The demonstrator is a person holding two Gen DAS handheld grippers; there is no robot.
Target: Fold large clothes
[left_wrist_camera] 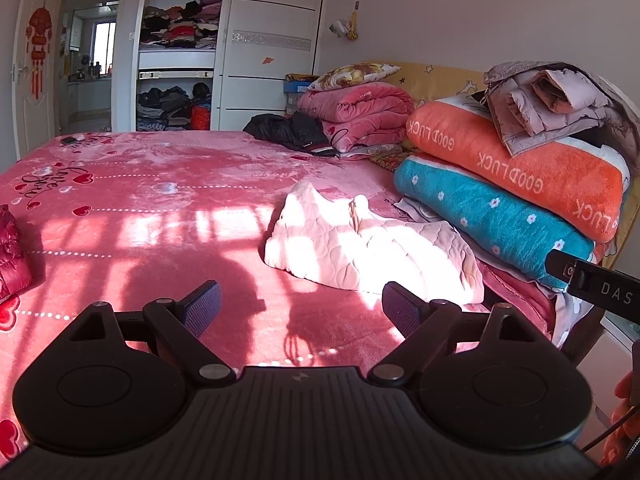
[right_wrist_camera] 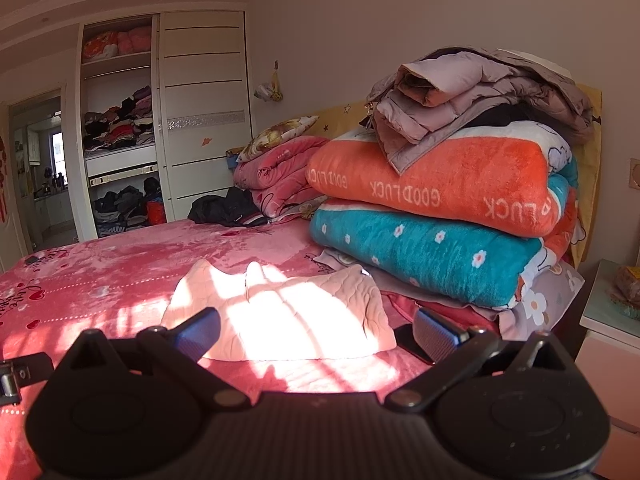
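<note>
1. Leftmost, the left gripper (left_wrist_camera: 300, 308) is hovering over the pink bed (left_wrist_camera: 160, 208), jaws apart, holding nothing.
2. Centrally, the pale pink quilted garment (left_wrist_camera: 360, 240) is lying crumpled on the bed, beside the stacked blankets (left_wrist_camera: 520, 184).
3. Rightward, the right gripper (right_wrist_camera: 316, 332) is hanging near the garment, jaws apart, empty.

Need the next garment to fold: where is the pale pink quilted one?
The pale pink quilted garment lies on the bed, ahead of both grippers, beside the blanket stack.

**Two low wrist views across the bed**

Both cameras sat low over the near edge of the bed (left_wrist_camera: 160, 184), facing the far wardrobe (left_wrist_camera: 180, 48). The right wrist view stood further right, nearer the stacked blankets (right_wrist_camera: 432, 204). Both shared the pink quilted garment (left_wrist_camera: 360, 248) and those blankets.
</note>
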